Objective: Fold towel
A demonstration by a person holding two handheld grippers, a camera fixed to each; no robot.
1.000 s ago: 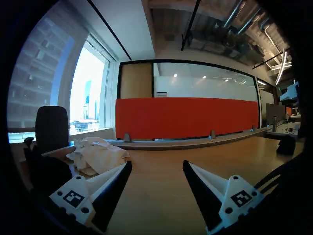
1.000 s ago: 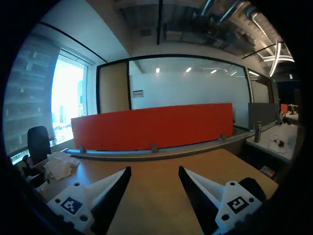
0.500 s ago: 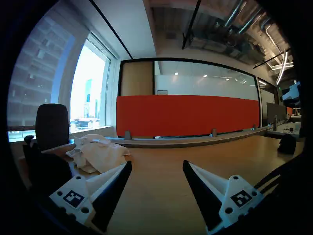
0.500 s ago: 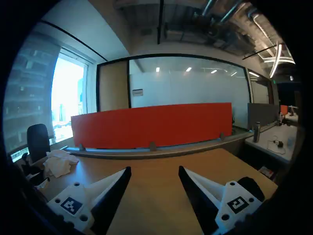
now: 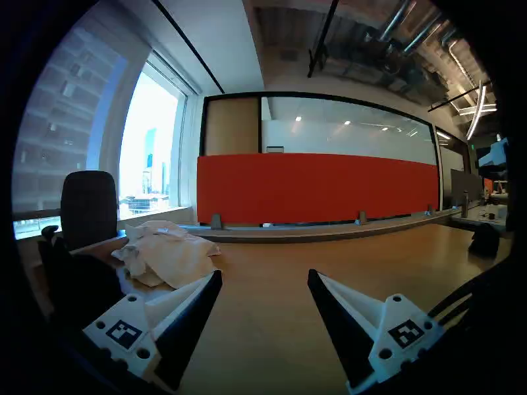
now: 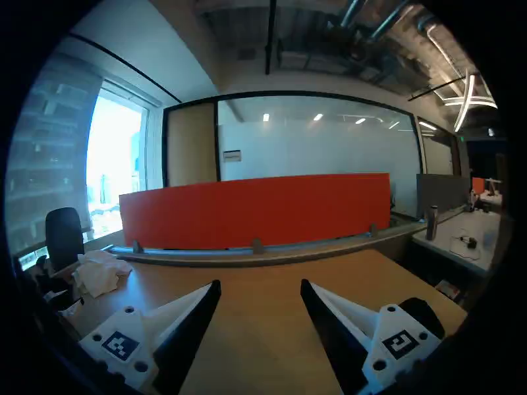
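A crumpled cream towel (image 5: 168, 253) lies in a heap on the wooden table (image 5: 277, 316), at the left of the left gripper view. My left gripper (image 5: 265, 282) is open just above the table, the towel a little beyond and left of its left finger. The right gripper view has the same towel (image 6: 99, 271) small and far off at the left. My right gripper (image 6: 260, 289) is open over bare wood, nothing between its fingers.
An orange divider panel (image 5: 316, 187) runs along the table's far edge. A black office chair (image 5: 87, 207) stands by the window behind the towel. A dark object (image 5: 484, 240) sits at the table's right. Another desk with a bottle (image 6: 433, 220) lies to the right.
Both views have tilted slightly, so the towel sits a little lower and nearer in the left gripper view. The towel itself has not been touched.
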